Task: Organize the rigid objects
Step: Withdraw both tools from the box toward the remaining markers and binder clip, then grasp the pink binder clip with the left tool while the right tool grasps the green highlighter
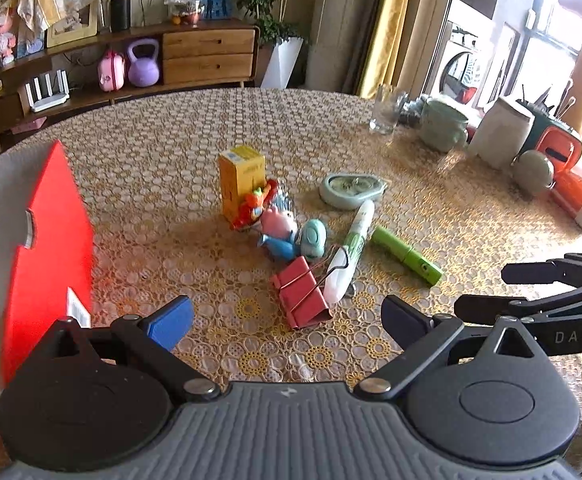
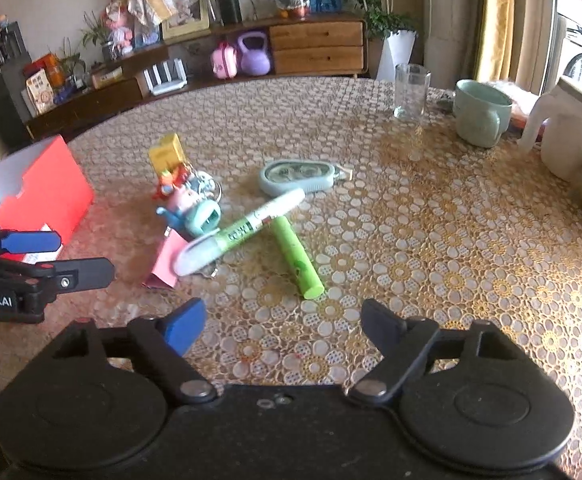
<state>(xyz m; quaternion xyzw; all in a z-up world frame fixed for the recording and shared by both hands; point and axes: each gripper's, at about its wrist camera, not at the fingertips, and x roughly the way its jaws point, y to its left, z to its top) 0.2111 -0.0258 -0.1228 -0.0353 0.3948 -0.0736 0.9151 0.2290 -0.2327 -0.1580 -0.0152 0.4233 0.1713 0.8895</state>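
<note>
Your left gripper [image 1: 287, 320] has jaws wide apart, nothing between them. Far left of them stands the red box [image 1: 51, 248]. Just ahead of the gap lies the pink binder clip [image 1: 303, 300], touching the white-green marker [image 1: 351, 248]; the green tube [image 1: 407, 256] lies ahead to the right. Your right gripper [image 2: 283, 324] has jaws apart and empty; the green tube's near end sits just ahead of them, well clear.

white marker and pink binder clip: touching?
Touching. In the left wrist view the white marker lies with its lower end on the pink binder clip, through the clip's wire handle. The right wrist view shows the same overlap.
</note>
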